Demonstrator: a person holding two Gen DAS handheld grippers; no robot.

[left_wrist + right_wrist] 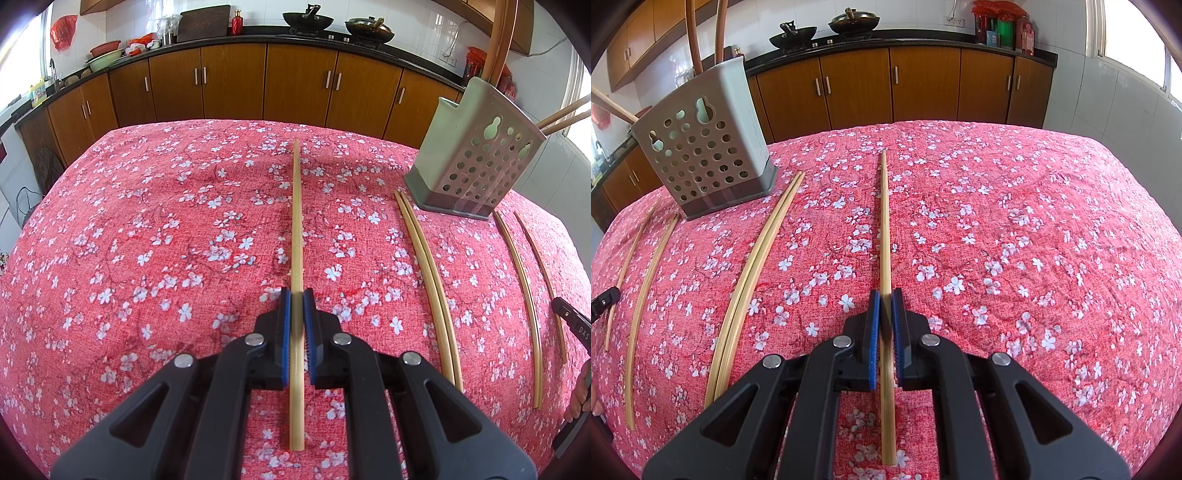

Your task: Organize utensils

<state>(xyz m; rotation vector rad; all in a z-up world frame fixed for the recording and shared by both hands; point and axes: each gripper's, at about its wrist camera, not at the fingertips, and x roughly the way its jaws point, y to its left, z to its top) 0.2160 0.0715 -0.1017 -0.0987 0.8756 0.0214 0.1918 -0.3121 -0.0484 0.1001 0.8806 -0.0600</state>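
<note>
In the left wrist view my left gripper (297,295) is shut on a bamboo chopstick (297,221) that points straight ahead, low over the red floral tablecloth (166,240). My right gripper (885,295) is likewise shut on a chopstick (884,221). A grey perforated utensil holder (476,147) (709,140) stands at the back with wooden handles sticking out. A close pair of chopsticks (424,277) (757,277) and two single chopsticks (524,288) (646,295) lie on the cloth. A black part of the other gripper shows at each view's edge.
Brown kitchen cabinets (236,81) under a dark counter run behind the table. On the counter are two woks (306,20), a cutting board, bowls and jars. A hand (580,391) shows at the right edge. A window (1134,33) is at the far right.
</note>
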